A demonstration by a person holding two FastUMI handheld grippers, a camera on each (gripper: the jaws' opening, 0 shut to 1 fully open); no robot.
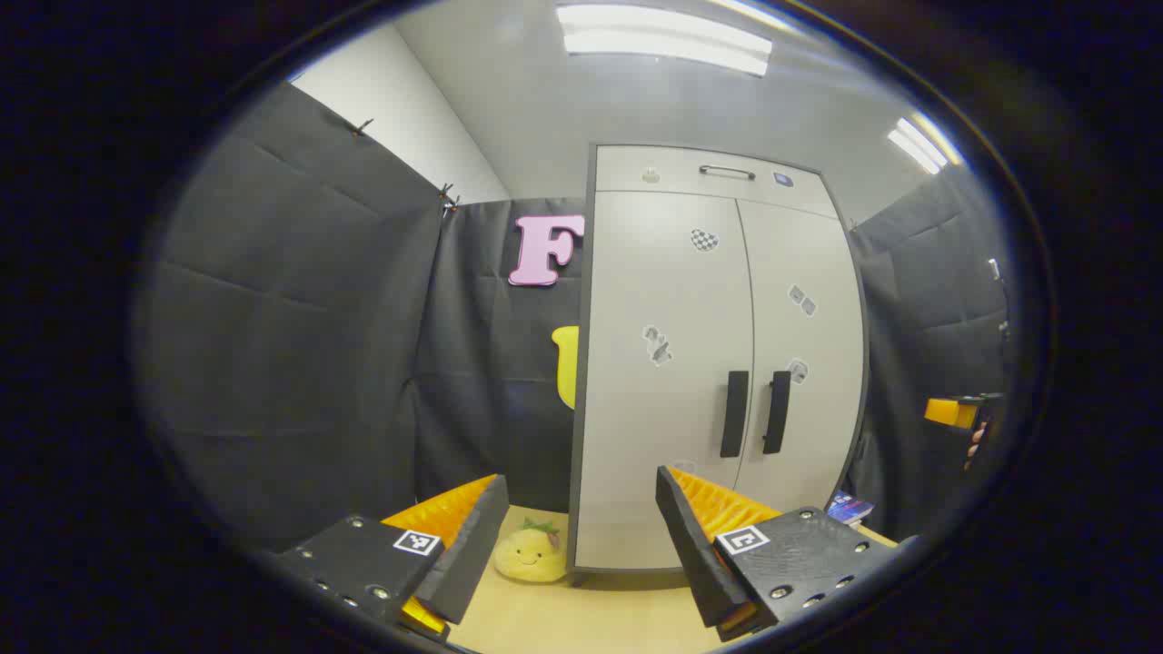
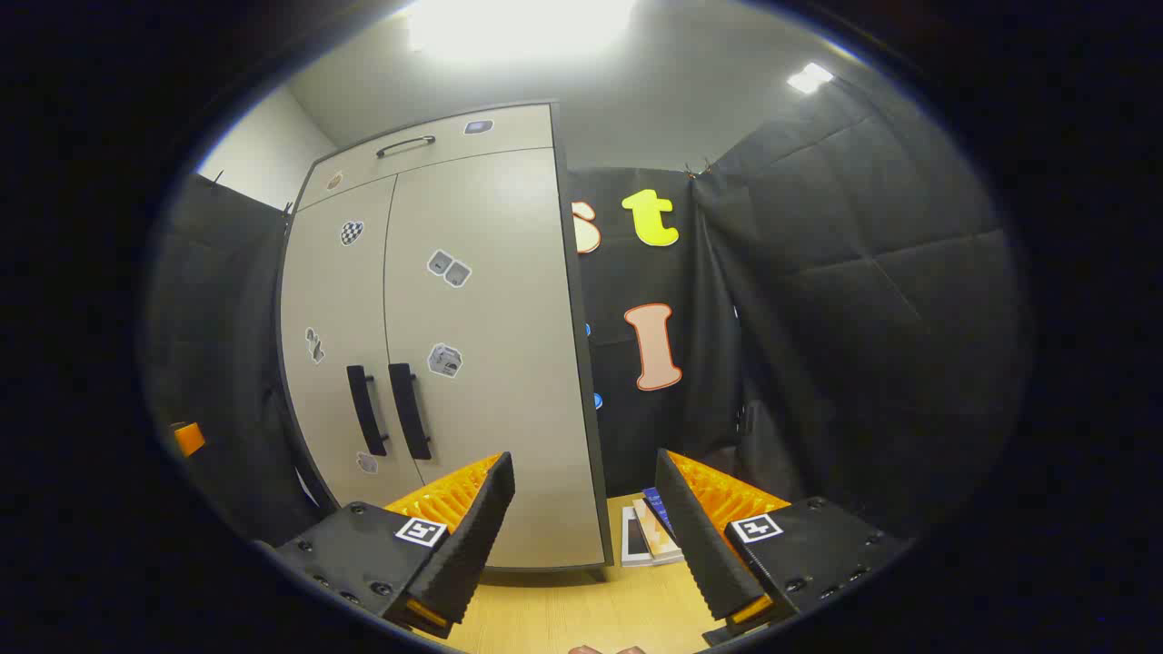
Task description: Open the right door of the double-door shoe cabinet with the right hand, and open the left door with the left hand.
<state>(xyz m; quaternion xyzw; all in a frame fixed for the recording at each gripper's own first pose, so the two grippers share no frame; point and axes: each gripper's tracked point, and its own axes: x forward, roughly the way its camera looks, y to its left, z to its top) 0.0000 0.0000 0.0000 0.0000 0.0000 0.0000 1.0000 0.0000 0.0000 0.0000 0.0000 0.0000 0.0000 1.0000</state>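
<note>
The pale grey shoe cabinet stands ahead with both doors shut. Two upright black handles meet at its middle seam: the left door's handle and the right door's handle. My left gripper is open, empty, and well short of the cabinet, aimed at its left edge. In the right gripper view the cabinet is at the left, with the left handle and right handle. My right gripper is open and empty, pointing past the cabinet's right side. Neither gripper touches a handle.
A yellow plush toy lies on the wooden floor by the cabinet's left foot. Booklets lie by its right foot. A top drawer with a handle sits above the doors. Black cloth walls close in on both sides.
</note>
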